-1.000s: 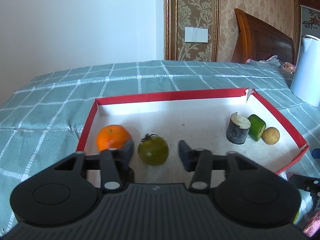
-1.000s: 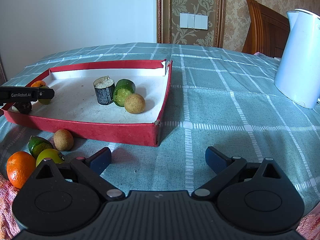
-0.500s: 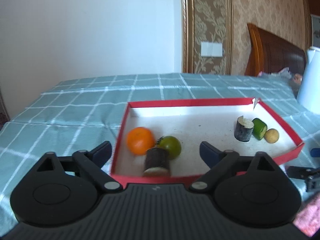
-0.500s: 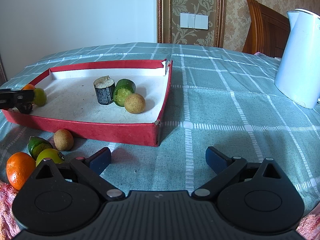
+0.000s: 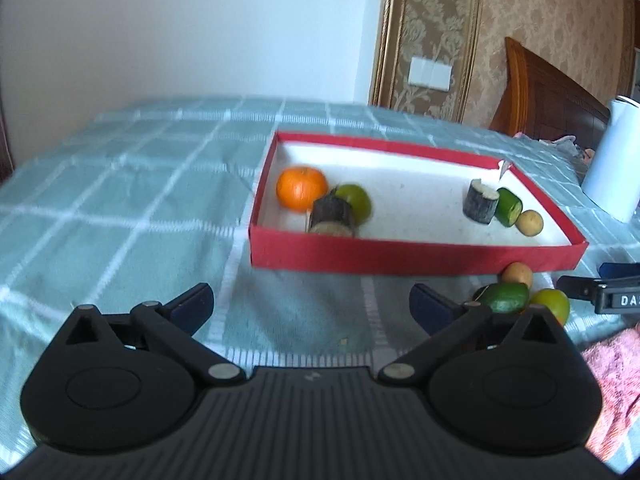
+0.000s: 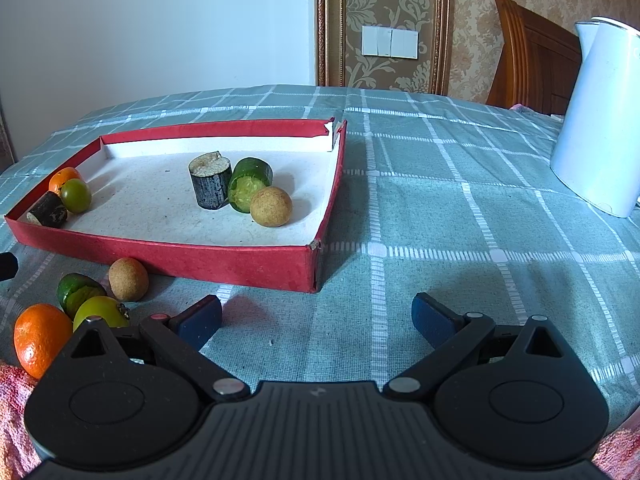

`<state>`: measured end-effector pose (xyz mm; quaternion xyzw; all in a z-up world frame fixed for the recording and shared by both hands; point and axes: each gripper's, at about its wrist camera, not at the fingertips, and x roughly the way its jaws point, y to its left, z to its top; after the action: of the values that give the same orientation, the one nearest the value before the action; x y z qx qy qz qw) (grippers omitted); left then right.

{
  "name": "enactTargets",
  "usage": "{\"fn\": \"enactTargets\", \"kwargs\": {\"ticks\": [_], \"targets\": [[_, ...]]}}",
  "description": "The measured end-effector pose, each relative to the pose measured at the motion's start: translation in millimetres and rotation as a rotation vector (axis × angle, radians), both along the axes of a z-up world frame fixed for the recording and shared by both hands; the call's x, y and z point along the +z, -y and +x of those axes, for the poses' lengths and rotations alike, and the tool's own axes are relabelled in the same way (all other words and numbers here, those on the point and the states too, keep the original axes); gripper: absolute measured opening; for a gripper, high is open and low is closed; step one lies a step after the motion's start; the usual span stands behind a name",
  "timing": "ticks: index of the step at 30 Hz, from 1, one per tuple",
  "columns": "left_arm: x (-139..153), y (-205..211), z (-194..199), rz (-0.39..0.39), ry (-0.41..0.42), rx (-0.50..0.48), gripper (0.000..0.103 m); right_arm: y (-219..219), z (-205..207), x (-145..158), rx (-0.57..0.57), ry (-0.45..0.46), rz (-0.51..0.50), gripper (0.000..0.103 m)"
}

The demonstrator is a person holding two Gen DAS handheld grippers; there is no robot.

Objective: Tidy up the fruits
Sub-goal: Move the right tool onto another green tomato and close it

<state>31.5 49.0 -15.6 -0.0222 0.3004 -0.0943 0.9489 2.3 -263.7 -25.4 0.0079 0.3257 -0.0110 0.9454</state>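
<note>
- We see the red tray (image 6: pixel 208 258) holding six pieces, three at either end.
- Four fruits (image 6: pixel 128 279) lie outside its front wall.
- Both claws, left (image 5: pixel 311 303) and right (image 6: pixel 317 317), gape wide, empty, over bare cloth.

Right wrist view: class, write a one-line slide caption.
Open right tool faces a red tray holding six pieces, four fruits outside on the cloth.

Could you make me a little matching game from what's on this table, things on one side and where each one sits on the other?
Things:
1. white kettle
2. dark lying log piece
3. cut green cucumber piece
4. yellow-green citrus

Places:
A. outside the red tray, on the cloth
B. inside the tray, beside the round tan fruit
C. inside the tray, by the orange
D. far right, away from the tray

Pairs: 1-D, 2-C, 3-B, 4-A
</note>
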Motion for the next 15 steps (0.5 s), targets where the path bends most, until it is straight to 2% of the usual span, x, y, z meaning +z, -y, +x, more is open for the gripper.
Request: {"fn": "enactTargets", "kwargs": {"ticks": [4, 10, 15], "targets": [[-2.6, -5.1, 3.0, -0.028, -0.024, 0.013, 0.103, 2.7, -7.6, 2.7, 0.000, 0.043, 0.014, 0.102], [-3.2, 2.6, 5.3, 0.026, -0.034, 0.013, 0.103, 3.3, -27.2, 14.9, 0.092, 0.110, 0.125, 0.102], [-3.2, -3.9, 4.2, -0.016, -0.027, 0.011, 0.103, -20.1, -38.5, 20.0, 0.204, 0.137, 0.075, 0.102]]}}
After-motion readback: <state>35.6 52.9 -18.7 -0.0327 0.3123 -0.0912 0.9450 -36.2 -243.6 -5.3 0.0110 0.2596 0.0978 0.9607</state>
